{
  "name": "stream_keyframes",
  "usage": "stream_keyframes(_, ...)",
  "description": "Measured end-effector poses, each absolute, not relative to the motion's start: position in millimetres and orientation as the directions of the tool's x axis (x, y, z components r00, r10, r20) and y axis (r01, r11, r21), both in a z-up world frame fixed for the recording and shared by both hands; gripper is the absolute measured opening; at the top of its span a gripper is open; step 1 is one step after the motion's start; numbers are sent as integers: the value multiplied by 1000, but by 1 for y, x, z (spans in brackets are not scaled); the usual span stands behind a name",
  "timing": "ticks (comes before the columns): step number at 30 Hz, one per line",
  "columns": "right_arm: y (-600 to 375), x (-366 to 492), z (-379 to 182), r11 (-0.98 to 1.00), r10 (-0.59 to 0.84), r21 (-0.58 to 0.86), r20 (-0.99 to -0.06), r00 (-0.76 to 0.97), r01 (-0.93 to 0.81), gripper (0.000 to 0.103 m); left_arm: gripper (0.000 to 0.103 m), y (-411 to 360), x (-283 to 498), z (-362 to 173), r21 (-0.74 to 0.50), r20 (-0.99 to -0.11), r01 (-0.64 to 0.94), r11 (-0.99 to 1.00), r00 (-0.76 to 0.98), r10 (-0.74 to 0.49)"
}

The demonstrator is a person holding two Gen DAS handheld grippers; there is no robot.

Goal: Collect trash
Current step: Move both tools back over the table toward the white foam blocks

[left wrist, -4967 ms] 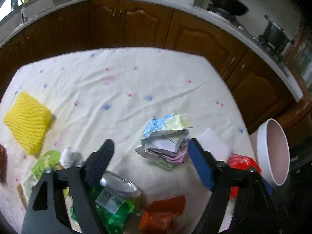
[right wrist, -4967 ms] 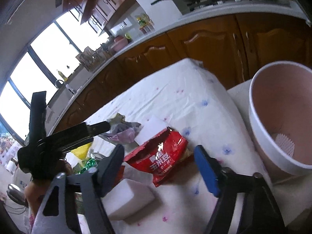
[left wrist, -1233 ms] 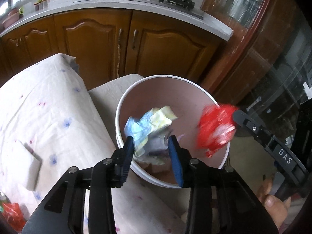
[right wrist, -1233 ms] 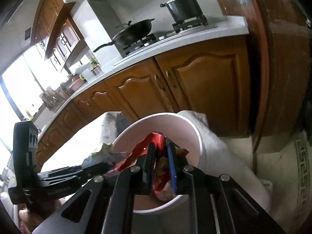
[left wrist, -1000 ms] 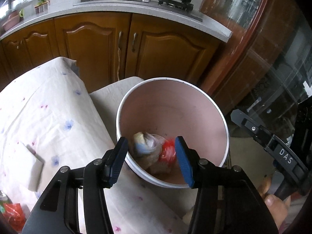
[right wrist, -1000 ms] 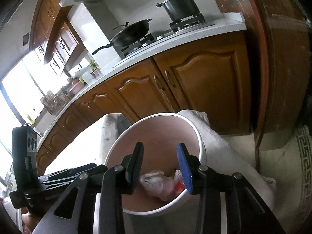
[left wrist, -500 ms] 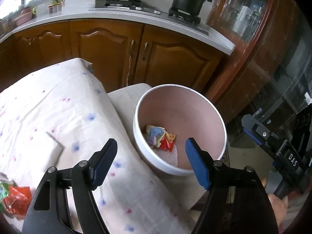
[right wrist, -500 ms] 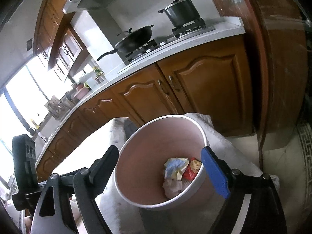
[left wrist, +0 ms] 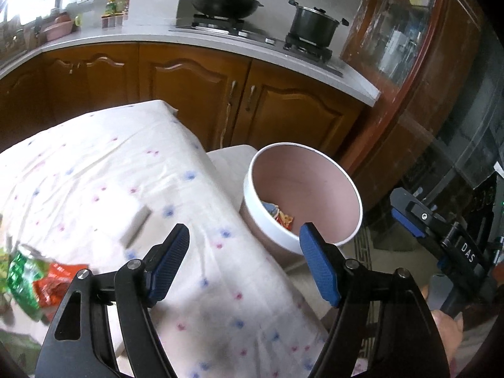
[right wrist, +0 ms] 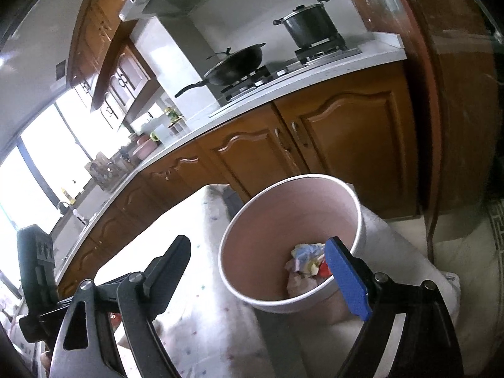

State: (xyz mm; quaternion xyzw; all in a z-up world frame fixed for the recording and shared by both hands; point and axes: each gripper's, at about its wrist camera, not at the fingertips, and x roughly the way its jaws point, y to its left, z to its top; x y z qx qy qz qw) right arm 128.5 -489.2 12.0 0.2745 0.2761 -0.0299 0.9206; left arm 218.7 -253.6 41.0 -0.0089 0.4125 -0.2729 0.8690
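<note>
Showing only leftward: green wrapper; red wrapper.

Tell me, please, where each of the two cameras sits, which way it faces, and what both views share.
Left wrist: on the left gripper, facing down over the tablecloth to the bin; the right gripper and a hand show.
Right wrist: on the right gripper, facing the bin and cabinets; the left gripper's body shows.
Shared: bin, trash inside, wok, pot.
</note>
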Motion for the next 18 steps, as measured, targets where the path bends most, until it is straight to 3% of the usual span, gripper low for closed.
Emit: stream_keyframes(18, -416, 121, 20, 870, 188, 482, -518, 835, 104, 88, 74, -165, 189, 50, -250, -679, 371, 894, 591, -435)
